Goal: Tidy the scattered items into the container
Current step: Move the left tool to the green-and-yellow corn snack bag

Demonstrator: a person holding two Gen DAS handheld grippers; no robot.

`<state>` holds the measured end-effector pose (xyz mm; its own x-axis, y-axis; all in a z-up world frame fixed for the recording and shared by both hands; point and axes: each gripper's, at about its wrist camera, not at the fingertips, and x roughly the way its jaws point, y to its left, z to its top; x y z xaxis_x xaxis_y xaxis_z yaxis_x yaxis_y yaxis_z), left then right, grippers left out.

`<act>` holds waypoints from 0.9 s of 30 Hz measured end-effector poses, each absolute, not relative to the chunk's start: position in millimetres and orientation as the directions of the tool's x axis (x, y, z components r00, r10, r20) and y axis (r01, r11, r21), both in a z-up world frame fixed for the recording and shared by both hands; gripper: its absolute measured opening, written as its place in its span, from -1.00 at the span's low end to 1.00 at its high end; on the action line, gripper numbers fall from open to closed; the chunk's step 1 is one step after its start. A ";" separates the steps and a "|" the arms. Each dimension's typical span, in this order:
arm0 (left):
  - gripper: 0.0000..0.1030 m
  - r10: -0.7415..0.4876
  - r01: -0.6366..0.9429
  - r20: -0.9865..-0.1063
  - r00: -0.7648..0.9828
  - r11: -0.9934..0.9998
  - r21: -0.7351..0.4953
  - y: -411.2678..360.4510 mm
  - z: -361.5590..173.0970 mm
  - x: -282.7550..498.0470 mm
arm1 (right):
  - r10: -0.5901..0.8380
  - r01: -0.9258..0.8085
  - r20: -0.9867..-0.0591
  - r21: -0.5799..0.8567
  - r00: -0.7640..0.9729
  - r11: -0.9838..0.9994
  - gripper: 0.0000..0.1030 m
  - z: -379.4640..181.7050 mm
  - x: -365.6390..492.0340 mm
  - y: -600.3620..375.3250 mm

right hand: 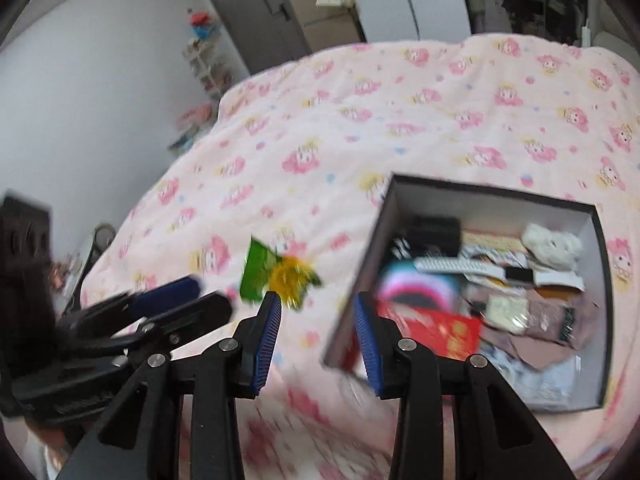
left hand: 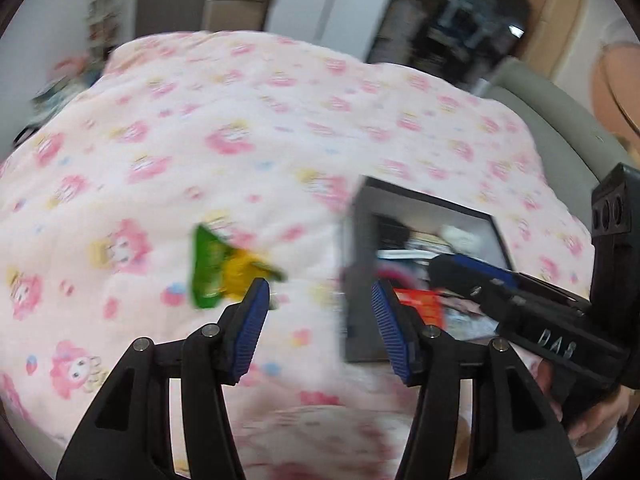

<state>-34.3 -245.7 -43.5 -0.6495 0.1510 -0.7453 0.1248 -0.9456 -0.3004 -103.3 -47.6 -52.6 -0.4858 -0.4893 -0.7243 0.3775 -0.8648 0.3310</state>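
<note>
Right wrist view shows full box [right hand: 596,308] interior, packed; left view blurs it. Green-yellow packet [right hand: 280,276], possibly snack, loose on pink bedspread [right hand: 360,128]. Left gripper [left hand: 318,316] empty, jaws parted; right gripper [right hand: 318,332] empty, half-parted.

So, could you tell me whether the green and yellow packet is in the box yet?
Out: the packet lies on the blanket, left of the box.

A pink bedspread [right hand: 360,128] printed with pink and yellow cartoon figures is seen; a green and yellow packet [right hand: 276,276] is shown on it; the box [right hand: 600,320] is rimmed black, grey inside, a red packet [right hand: 444,330] among its contents
</note>
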 end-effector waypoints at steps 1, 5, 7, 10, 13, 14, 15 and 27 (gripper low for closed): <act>0.07 0.160 0.153 -0.746 -0.646 -0.931 -0.332 -259.6 -51.1 -34.5 | -0.484 0.371 -0.732 0.331 -0.479 -0.868 -0.34 -57.1 -107.6 -54.6; 0.07 0.134 0.293 -0.782 -0.609 -0.878 -0.379 -306.8 -94.0 -38.5 | -0.474 0.373 -0.788 0.334 -0.394 -0.865 -0.34 -86.8 -125.2 -85.5; 0.06 0.123 0.338 -0.808 -0.577 -0.864 -0.373 -320.0 -116.6 -41.4 | -0.471 0.384 -0.808 0.333 -0.355 -0.861 -0.34 -102.1 -130.7 -98.2; 0.06 0.150 0.370 -0.829 -0.538 -0.842 -0.392 -336.8 -149.0 -47.2 | -0.472 0.398 -0.846 0.355 -0.248 -0.846 -0.34 -128.3 -138.1 -121.2; 0.12 0.227 0.355 -0.846 -0.482 -0.832 -0.426 -343.5 -177.9 -58.0 | -0.467 0.409 -0.871 0.373 -0.155 -0.833 -0.34 -153.7 -144.1 -139.5; 0.13 0.239 0.353 -0.858 -0.455 -0.836 -0.421 -343.6 -186.5 -62.5 | -0.429 0.392 -0.885 0.335 -0.181 -0.857 -0.30 -157.7 -145.2 -143.8; 0.13 0.245 0.352 -0.863 -0.441 -0.838 -0.418 -343.7 -192.2 -65.0 | -0.394 0.398 -0.895 0.290 -0.210 -0.870 -0.24 -159.4 -147.4 -149.4; -0.16 0.208 0.421 -0.877 -0.433 -0.814 -0.401 -365.4 -230.0 -119.8 | -0.389 0.399 -0.908 0.302 -0.157 -0.866 -0.11 -186.6 -189.8 -192.4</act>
<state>-119.8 -365.4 -230.0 -0.4325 0.2084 -0.8772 0.4207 -0.8138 -0.4009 -189.8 -192.4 -186.6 -0.1567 -0.3890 -0.9078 0.3988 -0.8658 0.3021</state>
